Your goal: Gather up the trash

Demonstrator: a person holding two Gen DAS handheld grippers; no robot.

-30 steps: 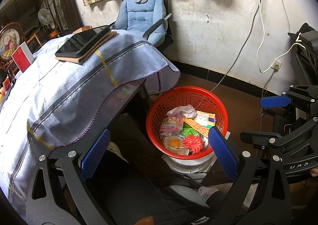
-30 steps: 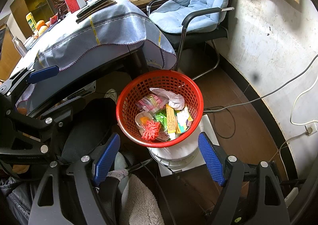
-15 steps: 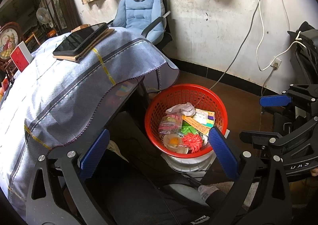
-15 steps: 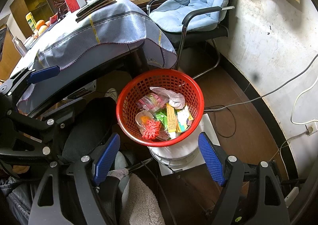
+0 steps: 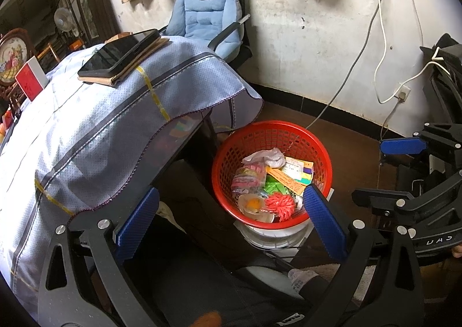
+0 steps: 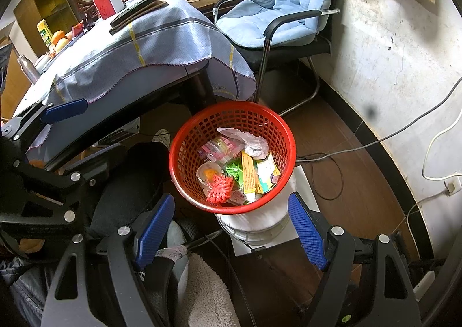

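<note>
1. Red basket (image 5: 271, 136): a perforated bin at 3 o'clock in the left wrist view and near centre in the right wrist view (image 6: 231, 113). It sits raised on a white drum (image 6: 254, 226), which brings its mouth closer to the seated person and just beside the table's corner.
2. Trash in the basket: a crumpled white plastic bag (image 6: 251, 142) at the 12 o'clock side of the pile, a clear packet of pink sweets (image 6: 221, 148) at 10 o'clock, a yellow strip pack (image 6: 248, 174) and green wrapper (image 6: 235, 171) in the middle, a red knotted tassel (image 6: 219, 190) at 6 o'clock. The pile lies loose and low in the bin, well below the rim.
3. Left gripper (image 5: 231, 220): jaws wide apart and empty, hovering above and short of the basket; its right blue pad (image 5: 323, 223) overlaps the rim at 5 o'clock in view.
4. Right gripper (image 6: 231, 229): jaws likewise wide and empty, framing the drum below the basket. Both tools face the bin, which suggests a drop-off stance or a check of the contents.
5. Table with blue cloth (image 5: 115, 130): at 9 to 11 o'clock, carrying a dark tablet (image 5: 118, 52) on a brown folder and a red-and-white box (image 5: 30, 81); no loose litter shows on the visible cloth.
6. Judgement: collection seems far along; any remaining trash lies outside these views.
</note>
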